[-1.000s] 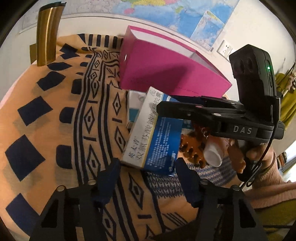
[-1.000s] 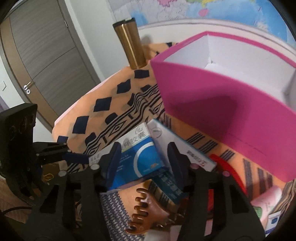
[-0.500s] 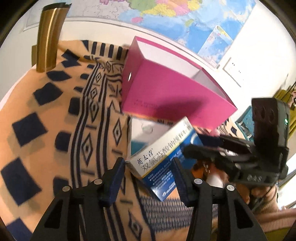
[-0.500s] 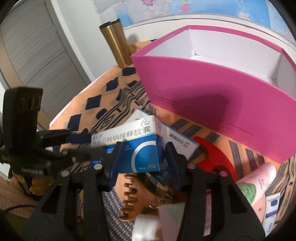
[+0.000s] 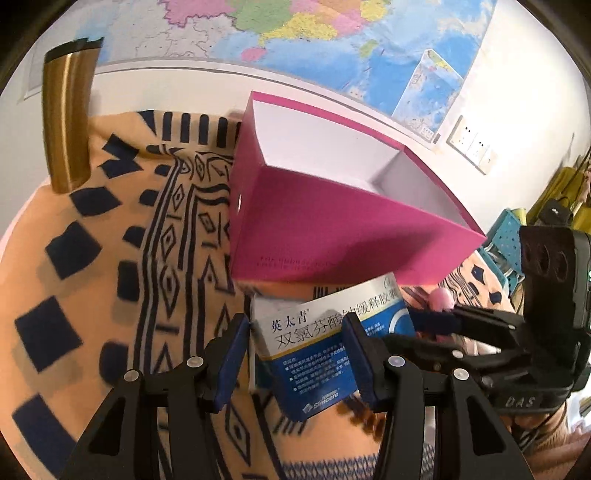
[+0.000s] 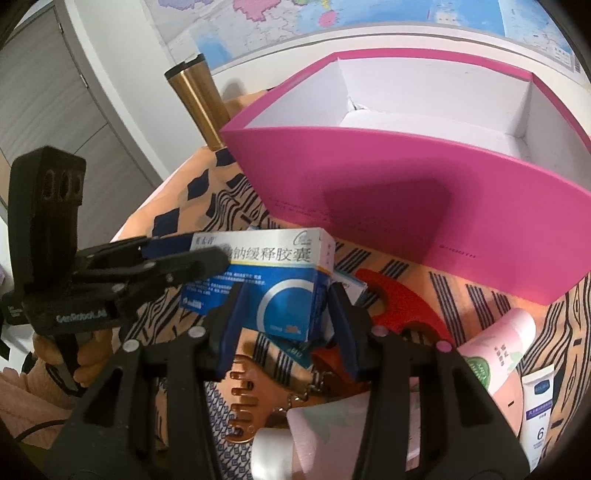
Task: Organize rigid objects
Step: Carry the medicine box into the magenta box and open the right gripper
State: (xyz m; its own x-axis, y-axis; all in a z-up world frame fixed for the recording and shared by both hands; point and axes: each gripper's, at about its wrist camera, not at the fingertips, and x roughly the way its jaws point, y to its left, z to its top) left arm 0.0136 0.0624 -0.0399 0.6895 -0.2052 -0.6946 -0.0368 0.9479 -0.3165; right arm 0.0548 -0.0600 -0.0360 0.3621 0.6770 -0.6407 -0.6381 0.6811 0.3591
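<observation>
The medicine box [image 5: 325, 343], a blue-and-white cardboard carton with printed Chinese characters, sits lifted and tilted between both grippers, just in front of the pink box [image 5: 332, 236]. The right gripper [image 6: 284, 317] straddles its blue end, its blue-padded fingers [image 6: 341, 321] against or very near the carton's sides; whether they truly pinch it cannot be told. The left gripper [image 5: 295, 362] brackets the carton's other end from the opposite side, its fingers [image 5: 231, 363] spread a little wider than the carton, with a gap visible at the left pad. The pink box is a rigid, matte, open-topped carton with a white inside and sharp corners. Under everything lies a soft orange cloth [image 5: 110, 258] with dark blue diamond and stripe patterns, covering the surface. Beneath the lifted carton lies another flat white-and-blue pack [image 5: 273, 306]. Near the right gripper are a red flat curved piece [image 6: 399, 295], a brown toothed hair claw [image 6: 247, 402], a pink tube [image 6: 498, 354] and a small white tube [image 6: 537, 402]. A tall brushed-gold metal tumbler [image 5: 66, 122] stands upright at the cloth's far edge, with a wall map [image 5: 332, 33] behind.
</observation>
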